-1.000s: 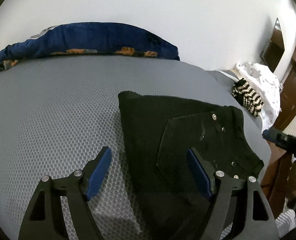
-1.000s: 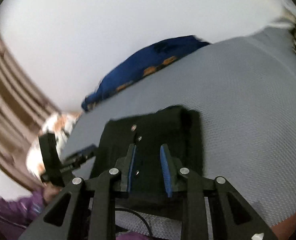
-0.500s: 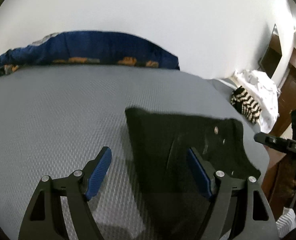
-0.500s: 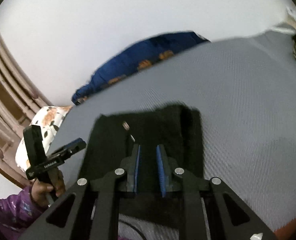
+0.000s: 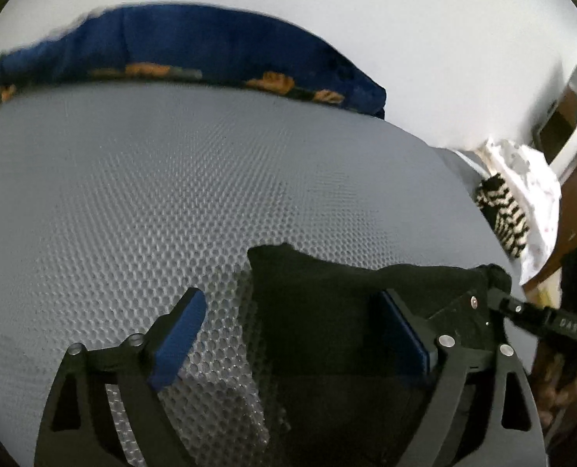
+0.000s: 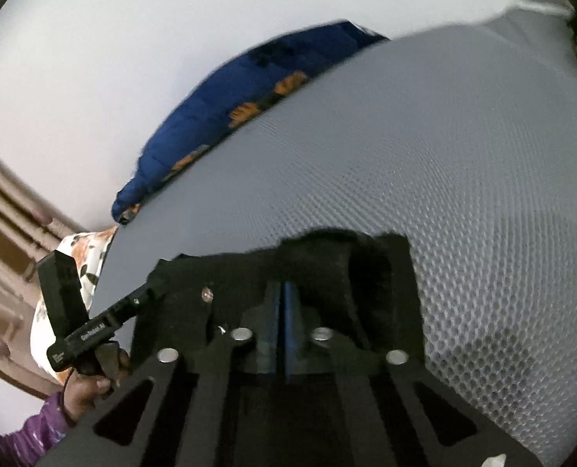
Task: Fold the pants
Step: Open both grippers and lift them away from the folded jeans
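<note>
Since 1 second ago the right gripper (image 6: 282, 327) has been closing, and now it is pinching the near edge of the black pants (image 5: 327, 311). The left gripper (image 5: 292, 334) is sitting wide open over them. The folded bundle is lying on the gray mat (image 5: 171, 194), long side running left to right. Next probably means lifting it away. A blue blanket (image 5: 195, 46) is lying far behind.

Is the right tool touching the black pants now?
Touching. In the right wrist view the right tool has its blue pads pressed together, with the folded black pants bunched around them, so it appears to pinch the fabric.
</note>
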A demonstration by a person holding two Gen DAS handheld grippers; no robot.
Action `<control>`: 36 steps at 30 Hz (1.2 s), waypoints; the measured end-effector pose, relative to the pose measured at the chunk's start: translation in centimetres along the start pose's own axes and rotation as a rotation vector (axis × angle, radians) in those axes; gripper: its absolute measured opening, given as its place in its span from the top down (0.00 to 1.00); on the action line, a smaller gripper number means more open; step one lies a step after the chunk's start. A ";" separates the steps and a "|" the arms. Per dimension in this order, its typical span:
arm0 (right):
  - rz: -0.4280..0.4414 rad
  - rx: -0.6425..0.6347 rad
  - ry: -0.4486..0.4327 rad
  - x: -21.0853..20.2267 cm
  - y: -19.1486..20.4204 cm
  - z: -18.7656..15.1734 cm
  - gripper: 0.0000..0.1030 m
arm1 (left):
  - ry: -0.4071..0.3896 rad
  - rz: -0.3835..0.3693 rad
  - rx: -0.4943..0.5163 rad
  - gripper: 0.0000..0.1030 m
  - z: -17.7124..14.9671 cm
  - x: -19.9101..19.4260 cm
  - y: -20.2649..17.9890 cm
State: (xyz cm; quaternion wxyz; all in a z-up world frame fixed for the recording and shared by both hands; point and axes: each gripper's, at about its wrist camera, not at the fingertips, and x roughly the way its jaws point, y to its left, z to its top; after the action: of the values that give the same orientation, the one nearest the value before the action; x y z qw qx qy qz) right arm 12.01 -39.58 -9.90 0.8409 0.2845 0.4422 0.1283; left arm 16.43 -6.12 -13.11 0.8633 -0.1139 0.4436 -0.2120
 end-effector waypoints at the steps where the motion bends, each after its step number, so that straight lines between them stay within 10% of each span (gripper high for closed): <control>1: 0.009 0.013 0.004 0.0 -0.1 0.1 1.00 | -0.006 -0.004 -0.008 0.13 -0.2 -0.2 0.0; 13: 0.028 -0.075 -0.193 -6.8 6.8 -1.7 0.72 | -0.233 0.199 0.071 0.13 0.3 -9.0 -3.8; 36: -0.100 -0.285 -0.298 -10.3 14.8 -8.7 0.41 | -0.310 0.437 0.262 0.03 -2.7 -15.6 -11.0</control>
State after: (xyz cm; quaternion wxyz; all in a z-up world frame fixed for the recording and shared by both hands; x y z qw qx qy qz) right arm -0.54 -29.33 1.89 0.9339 0.1564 0.3041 0.1044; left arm 3.23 -8.55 0.74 0.9532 0.0658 0.2895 -0.0566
